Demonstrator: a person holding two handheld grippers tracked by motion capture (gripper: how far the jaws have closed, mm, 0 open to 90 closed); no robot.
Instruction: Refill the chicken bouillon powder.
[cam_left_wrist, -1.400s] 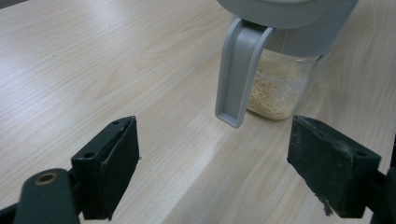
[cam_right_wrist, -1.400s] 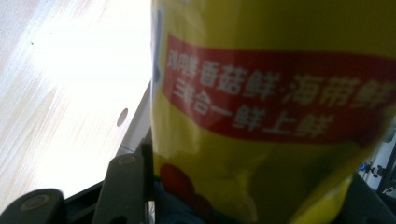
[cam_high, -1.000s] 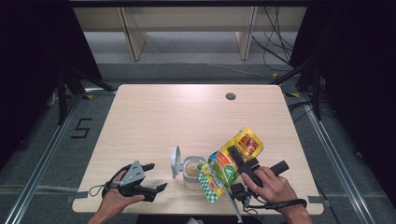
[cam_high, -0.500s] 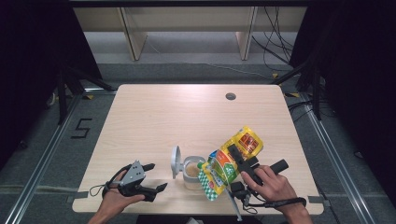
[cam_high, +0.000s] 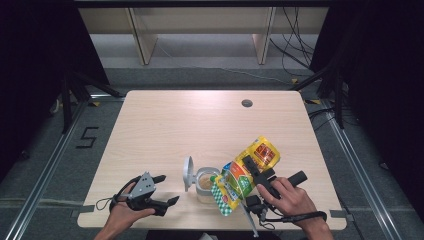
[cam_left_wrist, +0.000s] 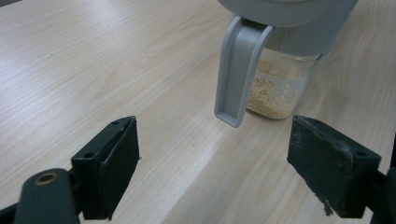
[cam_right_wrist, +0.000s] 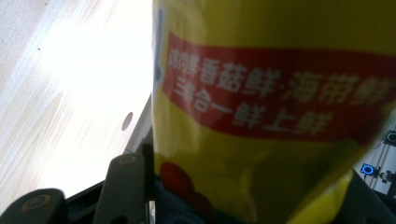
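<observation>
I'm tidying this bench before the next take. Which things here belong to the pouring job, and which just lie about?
In the job:
- yellow pouch, clamped in the right gripper, tipped over the jar
- clear jar holding granules, grey flip lid open
- left gripper, jaws open beside the jar

Lying about:
- nothing loose on the table
- cables on the floor behind

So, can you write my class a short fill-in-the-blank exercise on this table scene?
1. The right gripper holds a yellow ____ tilted over the jar.
2. The jar's grey lid is flipped ____.
3. The left gripper has its fingers ____, with nothing between them.

Missing words: pouch; open; open
</observation>
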